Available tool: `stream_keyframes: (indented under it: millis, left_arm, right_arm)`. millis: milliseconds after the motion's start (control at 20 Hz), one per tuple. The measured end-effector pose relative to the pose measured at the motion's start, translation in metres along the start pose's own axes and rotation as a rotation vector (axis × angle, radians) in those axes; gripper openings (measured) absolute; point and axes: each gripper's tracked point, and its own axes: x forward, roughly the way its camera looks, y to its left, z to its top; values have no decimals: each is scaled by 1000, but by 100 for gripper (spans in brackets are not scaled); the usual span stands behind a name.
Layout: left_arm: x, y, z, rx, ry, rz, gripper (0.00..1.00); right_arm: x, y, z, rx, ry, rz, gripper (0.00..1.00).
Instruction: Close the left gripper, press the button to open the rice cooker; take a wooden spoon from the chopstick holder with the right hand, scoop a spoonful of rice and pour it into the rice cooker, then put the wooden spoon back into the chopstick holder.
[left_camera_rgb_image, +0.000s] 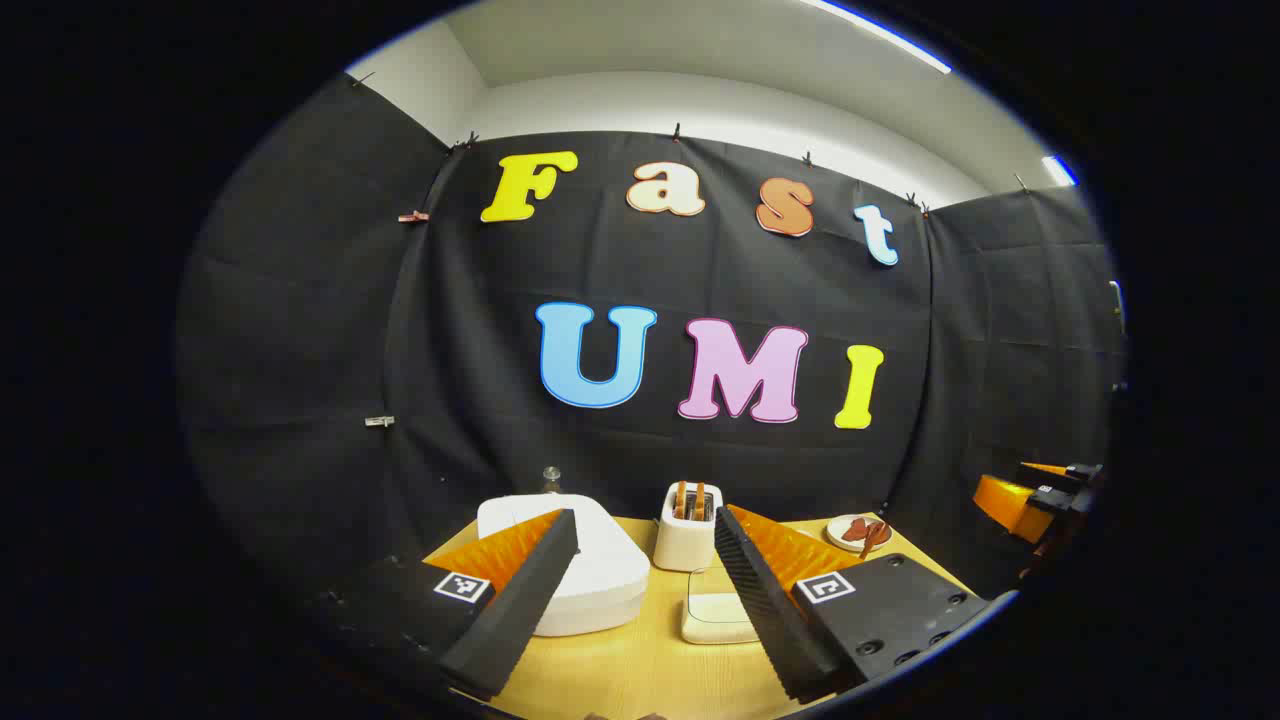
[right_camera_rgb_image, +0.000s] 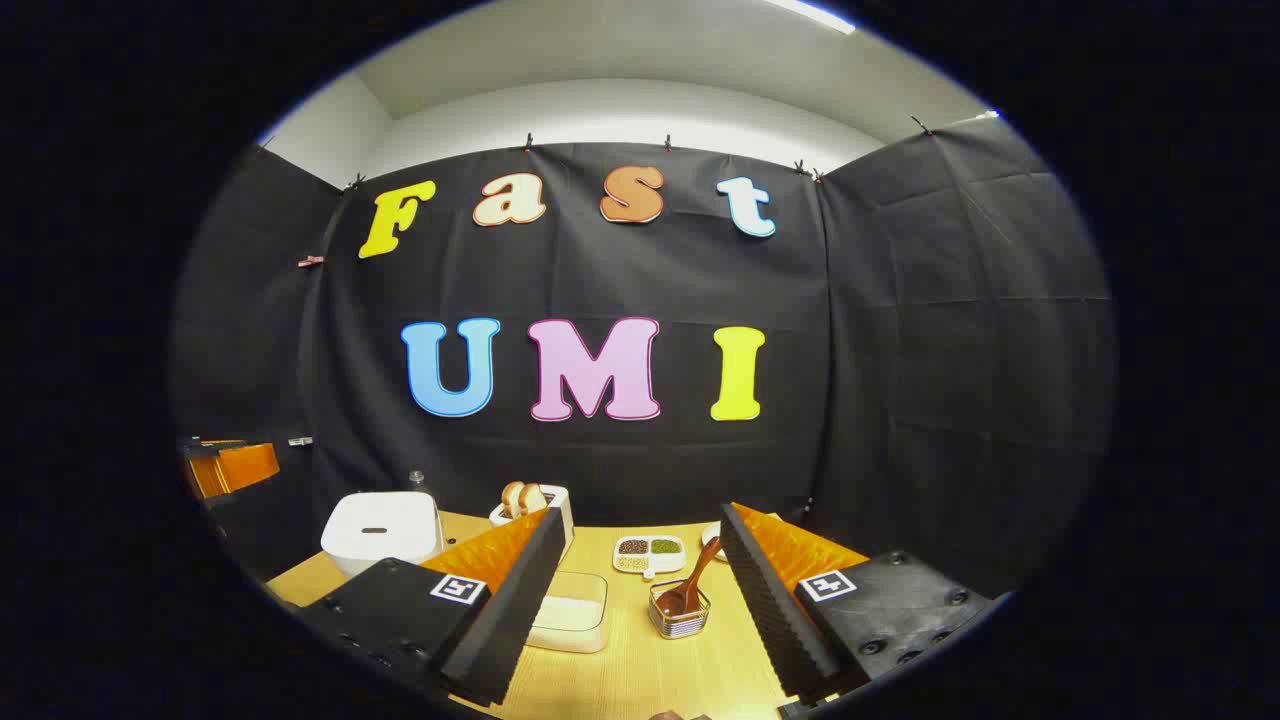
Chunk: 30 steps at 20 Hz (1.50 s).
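The rice cooker (right_camera_rgb_image: 382, 533), lid shut, is being shown at the counter's (right_camera_rgb_image: 640, 670) far left. The wooden spoon (right_camera_rgb_image: 690, 588) is being kept in the chopstick holder (right_camera_rgb_image: 680, 612). Both the left gripper (left_camera_rgb_image: 645, 535) and right gripper (right_camera_rgb_image: 640, 530) are being held with jaws wide apart, gripping nothing.

Rice cooker (left_camera_rgb_image: 590, 570) partly hidden (left side); divided dish's (right_camera_rgb_image: 649, 553) contents indistinct.

We see the left gripper (left_camera_rgb_image: 648, 570) with its fingers spread wide above the wooden table (left_camera_rgb_image: 640, 675). The closed white rice cooker (left_camera_rgb_image: 590, 570) sits behind its left finger; right of the cooker stand a toaster (left_camera_rgb_image: 687, 530) and a shallow white tray (left_camera_rgb_image: 715, 618).
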Motion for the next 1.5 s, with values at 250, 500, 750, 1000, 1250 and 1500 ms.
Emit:
stream_keyframes:
  millis: [250,500,750,1000,1250,1500]
  left_arm:
    - [9,-8,-7,18,16,13,96]
    - [17,-12,-15,-15,37,13,96]
    - [29,-7,-26,-39,75,24,96]
    - [39,-4,-27,-51,78,30,96]
    - [47,3,-30,-35,83,48,95]
    - [59,20,-24,-63,69,78,96]
  right_arm:
    - [16,-10,-2,10,5,14,98]
    - [24,-18,-8,17,18,14,98]
    - [32,-17,-17,24,30,21,98]
    - [37,-13,-23,7,38,43,98]
    - [46,-5,-23,12,37,61,98]
    - [48,-2,-26,3,41,72,98]
